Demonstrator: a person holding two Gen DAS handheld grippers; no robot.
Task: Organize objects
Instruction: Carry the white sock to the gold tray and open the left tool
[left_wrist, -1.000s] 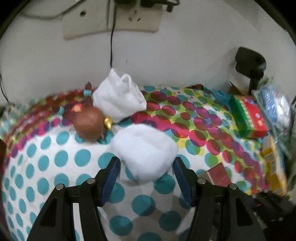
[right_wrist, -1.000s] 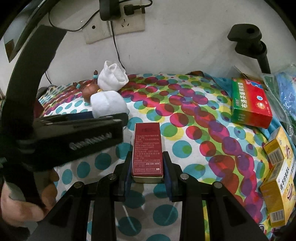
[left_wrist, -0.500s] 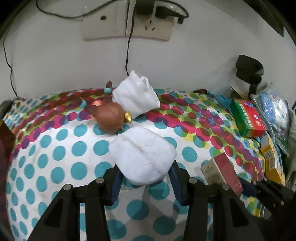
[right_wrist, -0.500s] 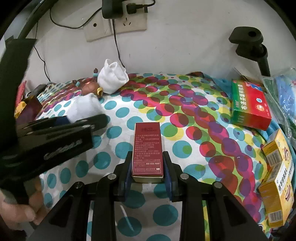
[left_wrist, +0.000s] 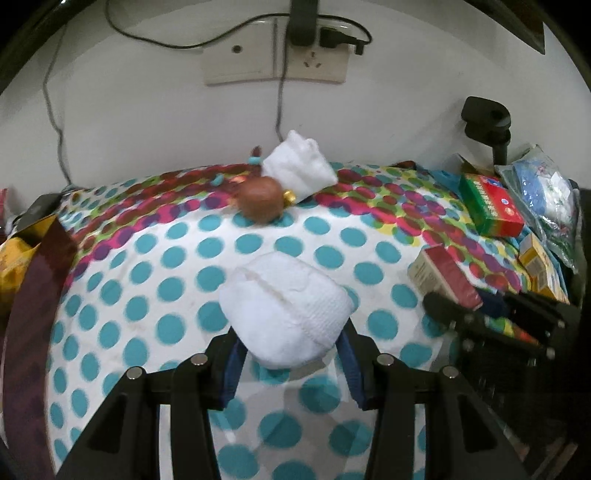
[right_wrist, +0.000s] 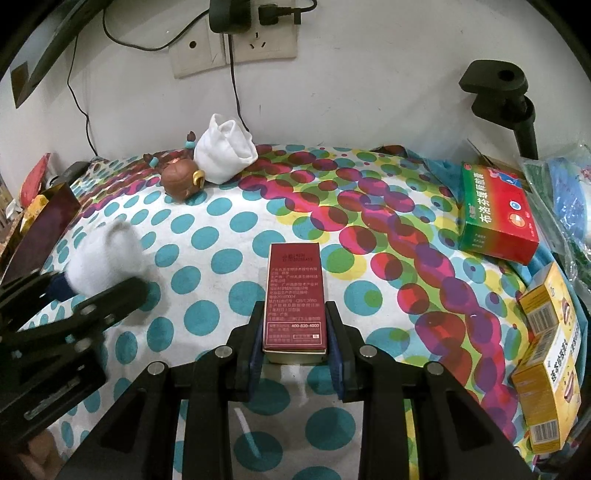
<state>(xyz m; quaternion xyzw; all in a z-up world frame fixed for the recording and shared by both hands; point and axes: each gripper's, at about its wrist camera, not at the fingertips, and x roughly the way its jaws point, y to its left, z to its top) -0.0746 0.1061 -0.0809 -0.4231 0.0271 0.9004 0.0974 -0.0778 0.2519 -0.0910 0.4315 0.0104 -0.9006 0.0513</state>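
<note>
Two grips at once: left gripper (left_wrist: 291, 354) clamped on soft, light sock roll (left_wrist: 286, 310) above dotted cloth (left_wrist: 155, 266), squeezing at its middle, right gripper (right_wrist: 295, 349) shut on stiff red box (right_wrist: 294, 301), holding near end by its long sides.

1. A plain white wall (right_wrist: 369, 74) rises directly behind the desk.
2. A beige socket panel (right_wrist: 236, 44) sits high on the wall, with a black adapter (left_wrist: 303, 22) plugged in and black cables (right_wrist: 236, 99) hanging down.
3. A cloth printed with teal and multicoloured dots (left_wrist: 155, 266) covers the desk.
4. A black clamp mount (right_wrist: 502, 88) stands at the right.
</note>
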